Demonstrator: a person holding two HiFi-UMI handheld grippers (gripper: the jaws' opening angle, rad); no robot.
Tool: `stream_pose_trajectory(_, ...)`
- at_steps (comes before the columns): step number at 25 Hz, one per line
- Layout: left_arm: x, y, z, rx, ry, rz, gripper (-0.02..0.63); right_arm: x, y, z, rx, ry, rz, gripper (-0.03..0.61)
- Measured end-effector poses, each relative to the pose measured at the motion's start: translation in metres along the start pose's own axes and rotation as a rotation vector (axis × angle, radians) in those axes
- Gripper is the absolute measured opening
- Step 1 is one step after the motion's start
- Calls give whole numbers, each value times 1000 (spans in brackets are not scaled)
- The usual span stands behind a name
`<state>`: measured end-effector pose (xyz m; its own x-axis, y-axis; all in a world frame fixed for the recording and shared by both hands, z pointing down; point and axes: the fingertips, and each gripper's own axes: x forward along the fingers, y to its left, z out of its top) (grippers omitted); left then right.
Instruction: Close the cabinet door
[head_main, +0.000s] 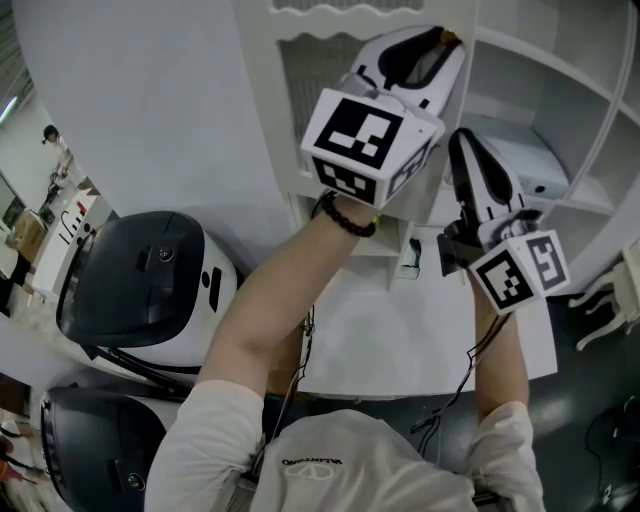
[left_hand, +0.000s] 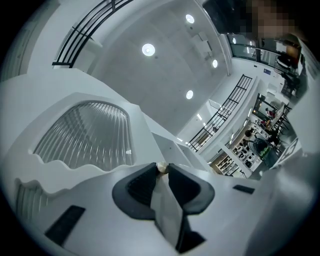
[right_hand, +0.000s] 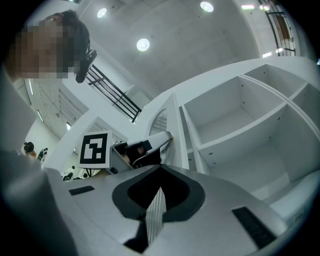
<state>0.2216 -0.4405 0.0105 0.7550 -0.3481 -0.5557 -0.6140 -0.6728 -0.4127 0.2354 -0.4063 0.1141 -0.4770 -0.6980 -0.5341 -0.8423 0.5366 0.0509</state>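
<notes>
Nearest, pale shirt and two raised forearms; at left, dark-domed white machines beside white tabletop. Further up, right gripper with jaws pressed together, empty, before open shelves. Beyond, left gripper pinching small pale knob on ribbed-glass cabinet door, standing out from shelving, not shut.
</notes>
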Motion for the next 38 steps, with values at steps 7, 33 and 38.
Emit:
stream_pose_trajectory(7,8,3,-9,32,18,16,77,7,-5,-2,-13,-9,3,9)
stream_pose_trajectory(33,29,25,-56,181,90,139,2,17,-42,-21,8,-4,-41,9)
stream_pose_trajectory(38,31,28,-59,195,101,154,2,13,-45,-19,8,-7,-45,8)
